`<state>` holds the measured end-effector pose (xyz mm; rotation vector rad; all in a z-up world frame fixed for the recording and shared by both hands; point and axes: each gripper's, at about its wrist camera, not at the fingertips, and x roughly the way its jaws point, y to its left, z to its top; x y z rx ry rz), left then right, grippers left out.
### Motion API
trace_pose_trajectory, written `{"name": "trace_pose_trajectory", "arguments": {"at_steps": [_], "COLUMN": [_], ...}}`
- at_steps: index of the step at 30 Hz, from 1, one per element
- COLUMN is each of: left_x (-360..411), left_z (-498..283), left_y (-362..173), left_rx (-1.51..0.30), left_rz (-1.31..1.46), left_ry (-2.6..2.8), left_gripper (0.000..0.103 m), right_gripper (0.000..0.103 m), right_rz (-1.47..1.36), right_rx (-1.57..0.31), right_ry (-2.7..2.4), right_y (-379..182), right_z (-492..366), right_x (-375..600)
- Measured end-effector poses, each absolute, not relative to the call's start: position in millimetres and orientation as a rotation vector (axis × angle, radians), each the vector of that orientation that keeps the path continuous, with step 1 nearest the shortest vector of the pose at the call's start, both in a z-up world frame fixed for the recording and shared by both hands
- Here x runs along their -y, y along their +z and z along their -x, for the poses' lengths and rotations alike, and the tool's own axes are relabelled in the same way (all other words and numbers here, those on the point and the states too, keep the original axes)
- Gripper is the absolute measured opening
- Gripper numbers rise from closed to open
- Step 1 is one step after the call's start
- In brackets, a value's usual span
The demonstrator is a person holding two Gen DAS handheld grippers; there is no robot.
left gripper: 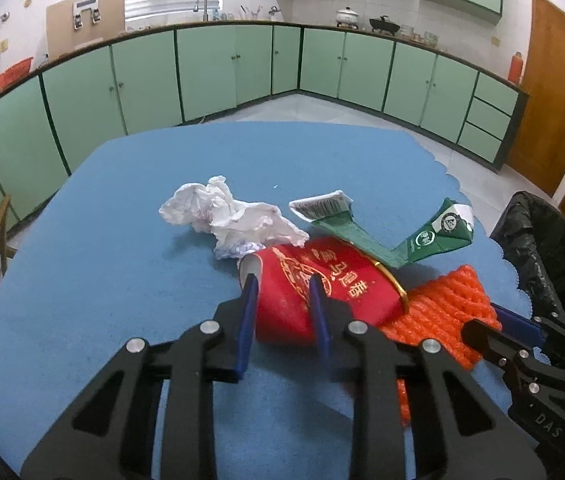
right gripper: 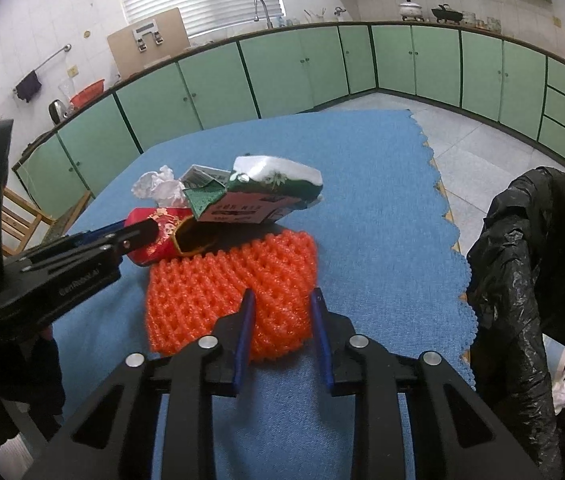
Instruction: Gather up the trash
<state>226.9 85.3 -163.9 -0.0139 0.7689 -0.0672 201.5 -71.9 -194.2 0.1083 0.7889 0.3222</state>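
Blue cloth (left gripper: 130,264) covered the table, and the trash lay together near its right side. The left gripper (left gripper: 284,286) was clenched on the red paper cup (left gripper: 322,280), which lay on its side; one blue finger pressed near the cup's white bottom and the other pressed on its printed wall. Behind the cup was a crumpled white tissue (left gripper: 226,216), touching it. A flattened green carton (left gripper: 386,236) lay partly over the cup's gold rim.

The right gripper (right gripper: 282,298) was closed on the near edge of the orange foam net (right gripper: 234,284), with the net squeezed between its two blue fingers. This net lay flat on the cloth, just beside the cup and in front of the carton. At the right of the table stood a bin with a black bag (right gripper: 522,264), and some white paper was visible inside it.
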Motion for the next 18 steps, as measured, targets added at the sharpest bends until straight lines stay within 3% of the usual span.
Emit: {"name": "trace_pose_trajectory", "arguments": {"at_steps": [18], "left_x": [-111.2], "left_z": [-176.6], "left_y": [-134.8], "left_rx": [-0.713], "left_rz": [0.035], "left_ry": [-0.043], "left_gripper": [0.012], "right_gripper": [0.023], "right_rz": [-0.092], "right_rx": [-0.758], "right_ry": [0.333], "right_y": [-171.0], "right_z": [-179.3], "right_x": [75.2]}}
